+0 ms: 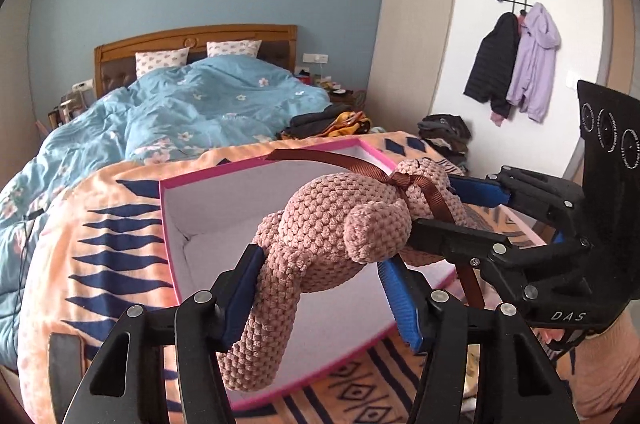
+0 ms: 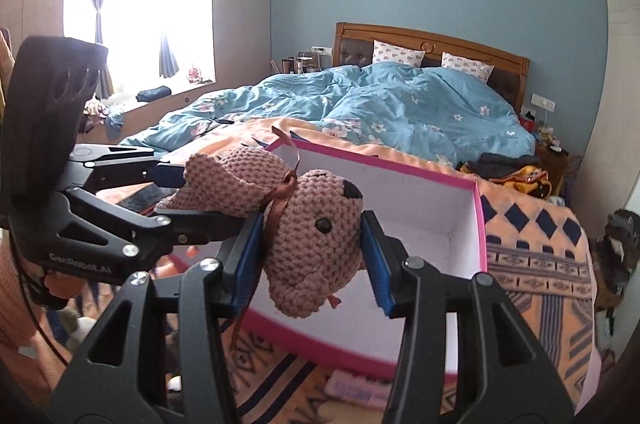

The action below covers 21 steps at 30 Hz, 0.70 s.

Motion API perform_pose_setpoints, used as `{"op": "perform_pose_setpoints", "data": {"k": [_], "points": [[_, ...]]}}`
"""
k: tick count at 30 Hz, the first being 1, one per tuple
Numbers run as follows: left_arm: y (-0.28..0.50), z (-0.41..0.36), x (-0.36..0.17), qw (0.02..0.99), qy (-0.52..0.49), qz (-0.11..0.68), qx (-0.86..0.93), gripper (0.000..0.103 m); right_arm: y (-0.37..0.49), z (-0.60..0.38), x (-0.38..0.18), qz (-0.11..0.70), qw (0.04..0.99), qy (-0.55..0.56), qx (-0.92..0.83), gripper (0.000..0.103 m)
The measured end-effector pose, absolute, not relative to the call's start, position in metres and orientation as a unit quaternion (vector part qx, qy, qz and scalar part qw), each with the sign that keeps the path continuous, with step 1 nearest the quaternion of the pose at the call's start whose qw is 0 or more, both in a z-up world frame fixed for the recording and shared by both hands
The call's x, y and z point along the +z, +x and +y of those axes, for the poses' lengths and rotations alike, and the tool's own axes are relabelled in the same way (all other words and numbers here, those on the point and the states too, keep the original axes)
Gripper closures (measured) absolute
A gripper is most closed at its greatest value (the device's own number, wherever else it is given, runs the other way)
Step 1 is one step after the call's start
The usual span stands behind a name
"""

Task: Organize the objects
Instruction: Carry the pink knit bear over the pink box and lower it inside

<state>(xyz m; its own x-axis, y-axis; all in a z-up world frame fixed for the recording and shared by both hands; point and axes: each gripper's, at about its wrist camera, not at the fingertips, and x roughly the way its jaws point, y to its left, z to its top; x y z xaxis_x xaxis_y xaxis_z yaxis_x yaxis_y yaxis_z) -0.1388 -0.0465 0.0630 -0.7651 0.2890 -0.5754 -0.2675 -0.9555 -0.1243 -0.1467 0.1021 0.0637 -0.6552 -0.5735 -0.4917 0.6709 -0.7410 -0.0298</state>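
Both claws have hold of the same knitted pink bear (image 1: 332, 224), one at each end, and it hangs between them in the air over an open box (image 1: 224, 200) with pink edges and a white inside. The left gripper (image 1: 320, 288) points forward and somewhat downward, its blue pads pressed against the bear's lower body, with one leg dangling down between the jaws toward the handle. The right gripper (image 2: 312, 252) comes in from the other side, tilted down at a similar slant, and its pads are clamped on either side of the bear's head, the black eye and dark nose facing out from between them. From the left claw's side the right one shows off to the right with its fingers (image 1: 480, 192) closed around the head end, and part of a person's hand is just visible under its handle. A brown ribbon (image 1: 404, 180) is tied at the bear's neck, just ahead of the right claw's pads, and its loose ends trail down. The box sits right below and beyond both claws on an orange patterned blanket (image 1: 116, 224), at the foot of a bed with a blue flowered quilt (image 1: 208, 104) farther off.
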Motion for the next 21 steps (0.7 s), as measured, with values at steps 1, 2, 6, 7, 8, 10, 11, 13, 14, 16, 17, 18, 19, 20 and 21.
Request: {"op": "perform_pose_setpoints", "data": {"k": [1, 2, 6, 7, 8, 10, 11, 13, 14, 16, 17, 18, 19, 20, 21], "points": [[-0.143, -0.047, 0.06, 0.144, -0.314, -0.019, 0.938, 0.043, -0.151, 0.1, 0.062, 0.106, 0.346, 0.236, -0.902, 0.052], [-0.148, -0.048, 0.055, 0.14, -0.32, -0.021, 0.937, 0.043, -0.155, 0.097, 0.059, 0.108, 0.346, 0.241, -0.9, 0.052], [-0.159, -0.054, 0.036, 0.13, -0.343, -0.03, 0.93, 0.043, -0.168, 0.088, 0.042, 0.118, 0.35, 0.259, -0.892, 0.052], [-0.161, -0.055, 0.031, 0.127, -0.349, -0.03, 0.928, 0.043, -0.17, 0.086, 0.038, 0.118, 0.354, 0.265, -0.889, 0.052], [-0.162, -0.056, 0.026, 0.123, -0.354, -0.027, 0.927, 0.043, -0.173, 0.085, 0.033, 0.118, 0.357, 0.272, -0.886, 0.052], [-0.163, -0.053, 0.016, 0.114, -0.363, -0.013, 0.925, 0.043, -0.178, 0.083, 0.022, 0.118, 0.362, 0.287, -0.879, 0.051], [-0.163, -0.052, 0.012, 0.109, -0.366, -0.006, 0.924, 0.043, -0.18, 0.082, 0.018, 0.12, 0.363, 0.293, -0.876, 0.051], [-0.163, -0.049, 0.006, 0.101, -0.371, 0.006, 0.923, 0.043, -0.184, 0.08, 0.009, 0.122, 0.361, 0.306, -0.872, 0.05], [-0.163, -0.047, 0.003, 0.095, -0.372, 0.014, 0.923, 0.043, -0.185, 0.081, 0.006, 0.121, 0.36, 0.309, -0.872, 0.049], [-0.161, -0.048, 0.0, 0.088, -0.369, 0.023, 0.925, 0.043, -0.185, 0.083, 0.003, 0.117, 0.357, 0.312, -0.873, 0.049], [-0.16, -0.048, 0.0, 0.085, -0.365, 0.029, 0.927, 0.043, -0.185, 0.084, 0.003, 0.114, 0.357, 0.312, -0.873, 0.049], [-0.159, -0.047, 0.0, 0.085, -0.363, 0.033, 0.927, 0.043, -0.183, 0.087, 0.003, 0.111, 0.356, 0.312, -0.874, 0.048], [-0.157, -0.045, -0.001, 0.082, -0.36, 0.042, 0.929, 0.043, -0.181, 0.089, 0.003, 0.111, 0.355, 0.31, -0.875, 0.047], [-0.155, -0.045, -0.001, 0.078, -0.354, 0.047, 0.931, 0.043, -0.179, 0.092, 0.004, 0.109, 0.354, 0.308, -0.876, 0.045], [-0.154, -0.045, -0.001, 0.074, -0.35, 0.051, 0.932, 0.043, -0.177, 0.096, 0.004, 0.105, 0.354, 0.308, -0.877, 0.045]]}}
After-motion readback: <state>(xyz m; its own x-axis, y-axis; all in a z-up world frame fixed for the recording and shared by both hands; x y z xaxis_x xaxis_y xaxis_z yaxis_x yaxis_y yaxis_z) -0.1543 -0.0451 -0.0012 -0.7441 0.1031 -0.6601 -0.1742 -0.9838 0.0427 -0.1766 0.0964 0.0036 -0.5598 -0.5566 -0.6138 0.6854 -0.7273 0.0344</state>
